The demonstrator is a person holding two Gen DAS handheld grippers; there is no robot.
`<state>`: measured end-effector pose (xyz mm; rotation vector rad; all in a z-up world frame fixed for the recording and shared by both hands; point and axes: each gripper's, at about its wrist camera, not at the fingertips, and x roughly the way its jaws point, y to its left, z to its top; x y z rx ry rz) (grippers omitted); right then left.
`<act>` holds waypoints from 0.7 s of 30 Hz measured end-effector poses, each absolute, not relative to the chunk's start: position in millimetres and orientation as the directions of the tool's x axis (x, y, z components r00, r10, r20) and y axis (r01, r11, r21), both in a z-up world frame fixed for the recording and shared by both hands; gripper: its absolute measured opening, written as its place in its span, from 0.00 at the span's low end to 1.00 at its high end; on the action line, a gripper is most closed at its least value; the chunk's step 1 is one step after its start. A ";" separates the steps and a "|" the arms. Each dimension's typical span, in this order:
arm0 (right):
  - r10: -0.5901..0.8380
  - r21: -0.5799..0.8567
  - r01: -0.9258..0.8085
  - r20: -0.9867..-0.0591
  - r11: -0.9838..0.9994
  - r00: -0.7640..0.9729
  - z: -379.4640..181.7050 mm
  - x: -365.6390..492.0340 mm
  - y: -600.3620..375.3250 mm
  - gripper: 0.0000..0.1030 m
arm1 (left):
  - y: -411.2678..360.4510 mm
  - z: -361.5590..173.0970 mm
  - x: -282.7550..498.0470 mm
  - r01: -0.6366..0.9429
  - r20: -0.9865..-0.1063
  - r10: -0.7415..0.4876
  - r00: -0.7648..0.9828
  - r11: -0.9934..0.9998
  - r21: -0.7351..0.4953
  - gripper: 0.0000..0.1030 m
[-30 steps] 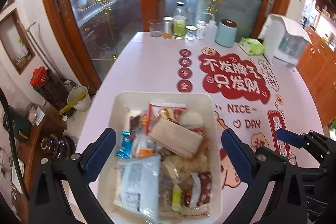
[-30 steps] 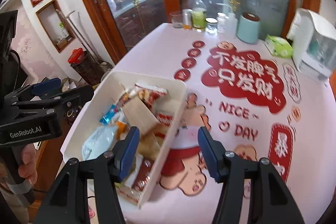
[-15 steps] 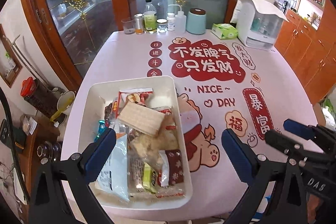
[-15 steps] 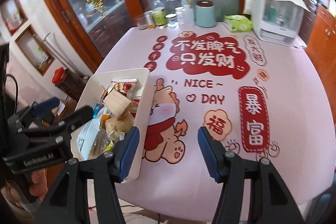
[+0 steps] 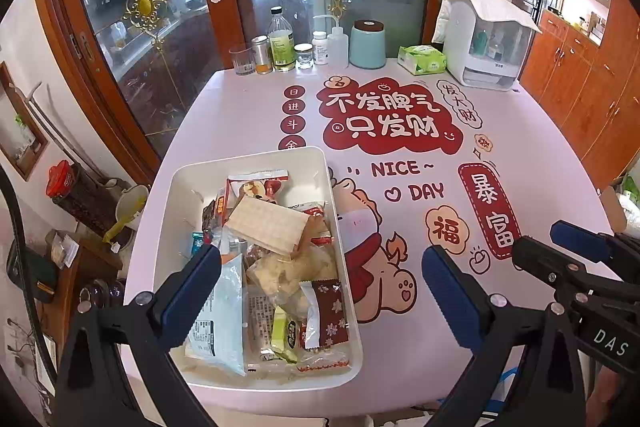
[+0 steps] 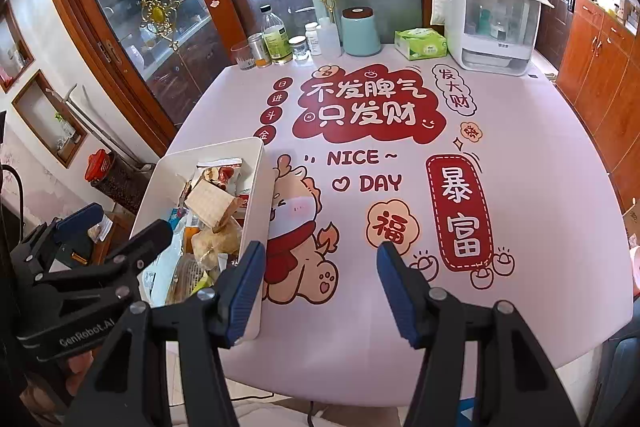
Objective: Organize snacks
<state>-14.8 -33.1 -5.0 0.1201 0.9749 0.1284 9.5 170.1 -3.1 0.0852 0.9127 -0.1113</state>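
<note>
A white bin (image 5: pixel 248 163) full of wrapped snacks stands at the front left of the pink printed table (image 5: pixel 240 115). On top of the pile lies a tan wafer pack (image 5: pixel 268 227), with a pale blue packet (image 5: pixel 218 319) and a brown packet (image 5: pixel 328 311) nearer me. My left gripper (image 5: pixel 320 287) hangs open above the bin's near right part, holding nothing. My right gripper (image 6: pixel 322 283) is open and empty over the cartoon print, just right of the bin (image 6: pixel 256 187). Each gripper shows in the other's view: right gripper (image 5: pixel 548 243), left gripper (image 6: pixel 126 223).
Along the table's far edge stand a glass (image 5: pixel 243 61), bottles (image 5: pixel 281 41), a teal canister (image 5: pixel 367 45), a green tissue pack (image 5: pixel 422 60) and a white appliance (image 5: pixel 486 43). Glass doors rise behind; wooden cabinets (image 5: pixel 592 83) are at the right. A low side table with clutter sits left.
Both grippers have swung right and pulled back, so the bin has slid left and lower in the views and more table shows. Both stay open and empty.
</note>
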 end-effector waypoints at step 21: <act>0.174 0.157 -0.078 -0.817 0.984 0.549 -6.0 -9.5 -27.8 0.57 | 171.3 -7.5 13.9 0.109 -0.801 -0.052 0.596 0.994 0.017 0.97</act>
